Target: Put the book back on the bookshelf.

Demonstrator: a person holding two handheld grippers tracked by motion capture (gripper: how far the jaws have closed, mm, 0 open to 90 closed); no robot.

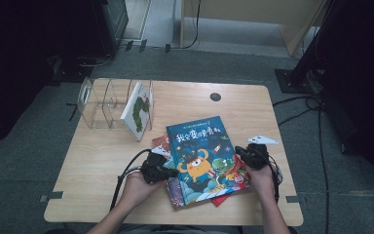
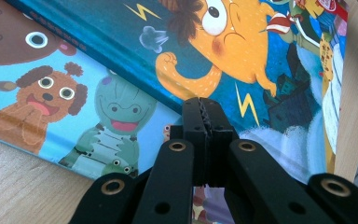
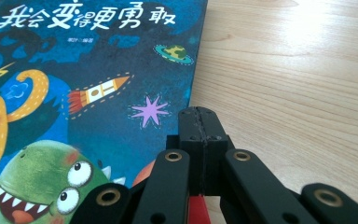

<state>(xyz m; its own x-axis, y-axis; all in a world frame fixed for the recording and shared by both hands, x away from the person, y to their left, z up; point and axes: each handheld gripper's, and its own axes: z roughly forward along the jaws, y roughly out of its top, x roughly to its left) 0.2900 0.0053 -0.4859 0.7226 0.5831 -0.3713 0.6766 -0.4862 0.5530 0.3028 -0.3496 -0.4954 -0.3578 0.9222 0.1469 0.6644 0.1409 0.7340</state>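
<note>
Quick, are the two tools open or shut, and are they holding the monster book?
Left tool: shut, at the left edge of the blue monster book, nothing visibly gripped.
Right tool: shut, at the book's right edge, nothing visibly gripped.

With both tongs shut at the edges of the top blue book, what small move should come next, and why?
Probably open the left tongs and right tongs slightly: both are shut with nothing between the jaws, beside the blue book lying on the stack, so neither can grip its edge to lift it yet.

Clear rack with upright book
</note>
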